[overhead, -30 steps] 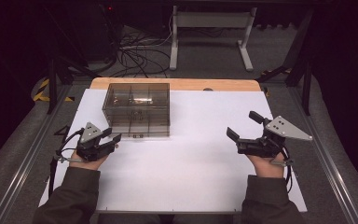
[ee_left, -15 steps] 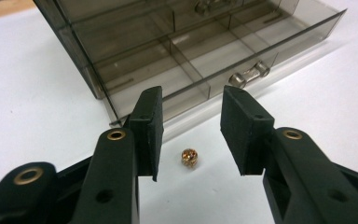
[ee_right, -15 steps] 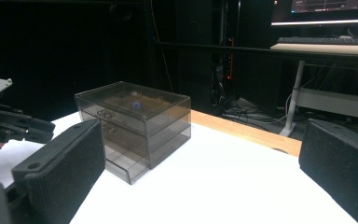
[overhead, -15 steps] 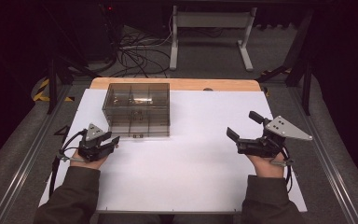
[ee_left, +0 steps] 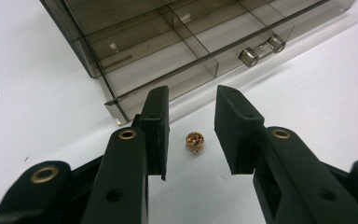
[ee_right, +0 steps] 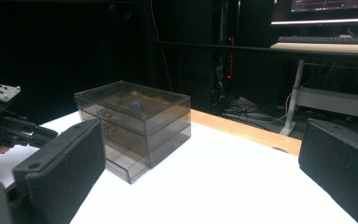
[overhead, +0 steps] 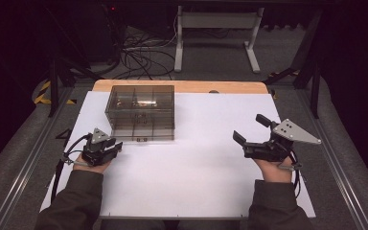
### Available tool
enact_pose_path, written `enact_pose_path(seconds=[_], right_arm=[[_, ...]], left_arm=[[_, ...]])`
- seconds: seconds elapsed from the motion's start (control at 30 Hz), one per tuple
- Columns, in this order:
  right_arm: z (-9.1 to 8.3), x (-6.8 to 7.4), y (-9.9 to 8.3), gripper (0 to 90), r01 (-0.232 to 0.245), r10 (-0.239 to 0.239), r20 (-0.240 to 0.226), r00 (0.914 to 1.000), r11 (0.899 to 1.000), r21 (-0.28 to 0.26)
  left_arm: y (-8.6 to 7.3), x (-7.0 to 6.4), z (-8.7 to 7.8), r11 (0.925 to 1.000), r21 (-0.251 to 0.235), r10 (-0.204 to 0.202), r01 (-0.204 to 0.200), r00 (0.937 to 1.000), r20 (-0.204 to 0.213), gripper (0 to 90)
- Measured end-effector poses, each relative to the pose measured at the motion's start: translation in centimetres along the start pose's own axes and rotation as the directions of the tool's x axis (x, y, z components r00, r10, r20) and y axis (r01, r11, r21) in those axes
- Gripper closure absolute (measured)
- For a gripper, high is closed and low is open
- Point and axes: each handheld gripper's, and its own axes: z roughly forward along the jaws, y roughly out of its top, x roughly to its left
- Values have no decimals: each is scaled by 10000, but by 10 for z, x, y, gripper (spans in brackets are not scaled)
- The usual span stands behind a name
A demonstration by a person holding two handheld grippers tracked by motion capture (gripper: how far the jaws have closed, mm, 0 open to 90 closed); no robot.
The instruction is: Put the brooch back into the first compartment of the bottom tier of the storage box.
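The left gripper (ee_left: 192, 135) stands spread around the small gold bead (ee_left: 194, 141), which lies on the white table (ee_left: 37, 84) between its jaws, just before the drawer box (ee_left: 177, 42). Lowering squarely before closing should prevent rolling.

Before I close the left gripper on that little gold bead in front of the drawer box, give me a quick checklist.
1. Left gripper open: ok, jaws apart.
2. Gold bead between the jaws: ok, lying on the white table, roughly centred, touching neither.
3. Bead clear of the drawer box: ok, a gap shows.
4. Jaws low enough to pinch: cannot tell.
5. Right gripper out of the way: ok, open, far off to the side.
6. Target drawer open: cannot tell.
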Motion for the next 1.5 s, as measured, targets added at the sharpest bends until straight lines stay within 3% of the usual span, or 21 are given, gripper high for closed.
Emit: enact_pose_path(seconds=[0.87, 1.5], right_arm=[[1, 1, -1, 16, 47, -47, -1, 10000, 9999, 120], [1, 1, -1, 18, 46, -46, -10, 10000, 9999, 118]], left_arm=[[-5, 0, 16, 9977, 677, 46, -49, 10000, 49, 726], [-6, 3, 20, 9957, 893, -251, 233, 9995, 187, 784]])
